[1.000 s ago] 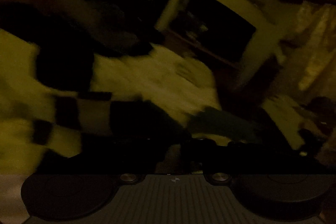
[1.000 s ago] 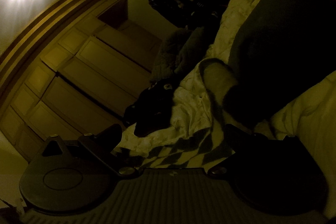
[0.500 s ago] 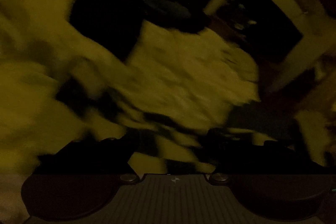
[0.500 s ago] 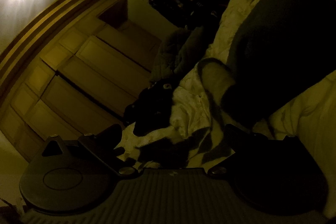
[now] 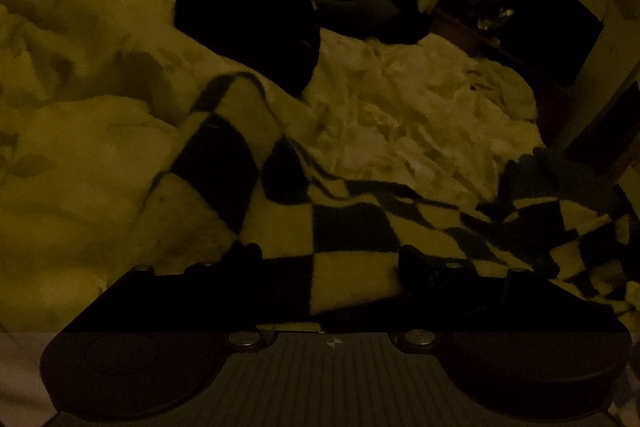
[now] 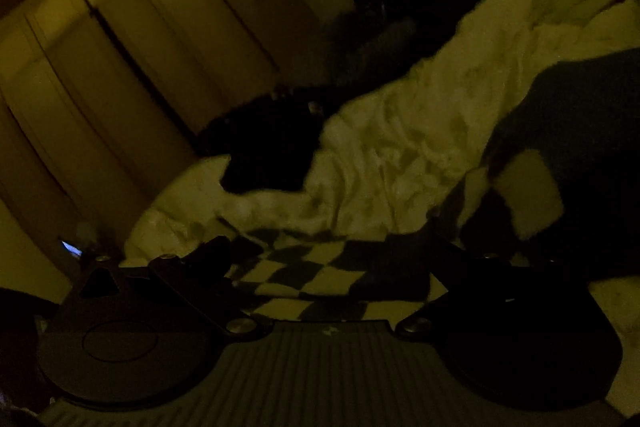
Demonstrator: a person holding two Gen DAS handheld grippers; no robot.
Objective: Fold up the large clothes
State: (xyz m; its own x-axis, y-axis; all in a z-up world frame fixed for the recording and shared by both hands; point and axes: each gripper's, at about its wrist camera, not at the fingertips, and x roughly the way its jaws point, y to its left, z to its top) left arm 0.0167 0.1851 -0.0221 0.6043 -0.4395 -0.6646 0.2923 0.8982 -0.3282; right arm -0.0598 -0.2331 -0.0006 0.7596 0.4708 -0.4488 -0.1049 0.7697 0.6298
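The checkered garment [image 5: 352, 227] lies rumpled on the bed [image 5: 420, 115], its long run stretching from beside a dark pillow [image 5: 248, 19] toward the near right; the left gripper [image 5: 328, 259] has its jaws spread wide over the cloth, gripping nothing; the right gripper [image 6: 328, 255] also stands parted, checkered cloth between its jaws, unpinched.

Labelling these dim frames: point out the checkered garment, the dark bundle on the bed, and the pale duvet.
checkered garment [image 5: 352, 239], left wrist view, a dark square.
dark bundle [image 5: 248, 23], left wrist view, its middle.
pale duvet [image 6: 400, 147], right wrist view, a rumpled bare patch.
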